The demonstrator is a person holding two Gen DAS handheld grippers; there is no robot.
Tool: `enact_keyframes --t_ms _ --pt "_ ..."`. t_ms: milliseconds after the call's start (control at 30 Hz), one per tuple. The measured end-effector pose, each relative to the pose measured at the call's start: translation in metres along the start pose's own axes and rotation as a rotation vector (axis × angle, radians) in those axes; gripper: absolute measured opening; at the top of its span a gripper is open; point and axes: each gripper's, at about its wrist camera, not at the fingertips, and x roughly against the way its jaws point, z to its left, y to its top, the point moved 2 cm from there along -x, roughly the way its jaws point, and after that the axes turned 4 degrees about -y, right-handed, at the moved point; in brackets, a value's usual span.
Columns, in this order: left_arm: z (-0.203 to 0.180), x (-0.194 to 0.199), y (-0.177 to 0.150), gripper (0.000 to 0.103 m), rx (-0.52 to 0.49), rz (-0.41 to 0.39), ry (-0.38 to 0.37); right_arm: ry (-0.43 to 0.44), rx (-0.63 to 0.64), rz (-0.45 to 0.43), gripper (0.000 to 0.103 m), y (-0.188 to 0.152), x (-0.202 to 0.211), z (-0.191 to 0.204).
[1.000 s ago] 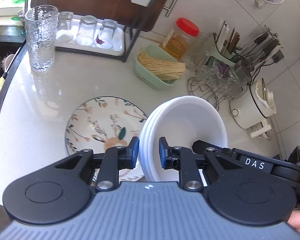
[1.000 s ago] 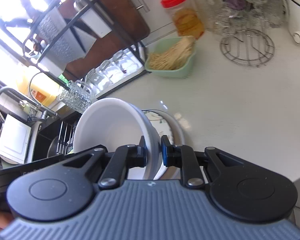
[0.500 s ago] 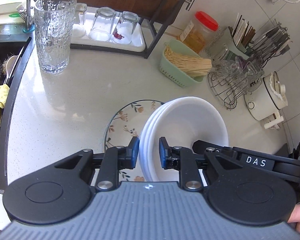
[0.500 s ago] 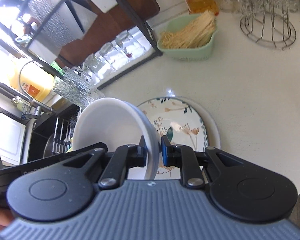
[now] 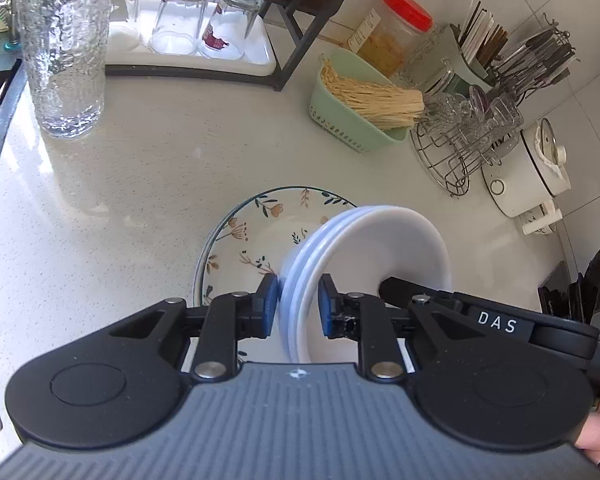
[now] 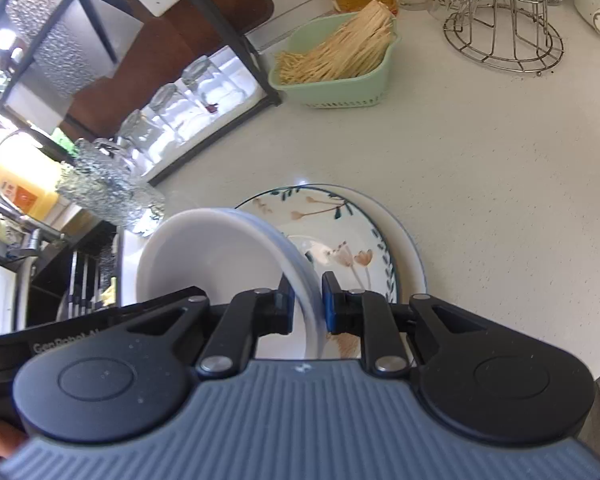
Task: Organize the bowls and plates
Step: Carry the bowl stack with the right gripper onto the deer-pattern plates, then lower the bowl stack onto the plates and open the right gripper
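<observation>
1. Blue pads of the left gripper (image 5: 298, 306) pinch the near rim of a stack of white bowls (image 5: 384, 248), one pad outside, one inside.
2. Across the same stack, the right gripper (image 6: 306, 306) clamps the opposite rim (image 6: 300, 272) the same way.
3. Tilted between both tools, the stack hangs over a floral plate (image 5: 256, 240); whether it touches the plate cannot be told.
4. That plate lies flat on the speckled countertop (image 5: 160, 168), towards its near edge.
5. Farther back stand a textured tall glass (image 5: 66, 48) by the left edge, a green basket of pale sticks (image 5: 364, 116), and a wire rack of glasses (image 5: 460, 140) towards the right.
</observation>
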Motion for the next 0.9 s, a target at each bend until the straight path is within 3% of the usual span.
enact_keyframes --t_ms 367,433,500,567,900 --pt "0.006 -0.014 0.004 0.025 -0.02 0.035 0.001 -0.026 -0.015 -0.008 0.019 0.005 -0.012 -0.003" --pt "0.005 -0.01 0.006 0.025 -0.031 0.024 -0.003 -0.031 -0.015 -0.011 0.03 0.006 -0.01 -0.005" --pt "-0.001 -0.004 0.008 0.033 -0.07 0.007 -0.002 -0.023 -0.016 -0.028 0.049 0.008 -0.004 -0.006" --pt "-0.006 0.005 0.01 0.044 -0.097 -0.023 0.023 -0.021 -0.004 -0.049 0.055 0.01 0.003 -0.005" --pt "-0.046 0.059 0.013 0.044 -0.136 -0.138 0.073 0.015 0.046 -0.147 0.054 0.016 0.061 -0.006"
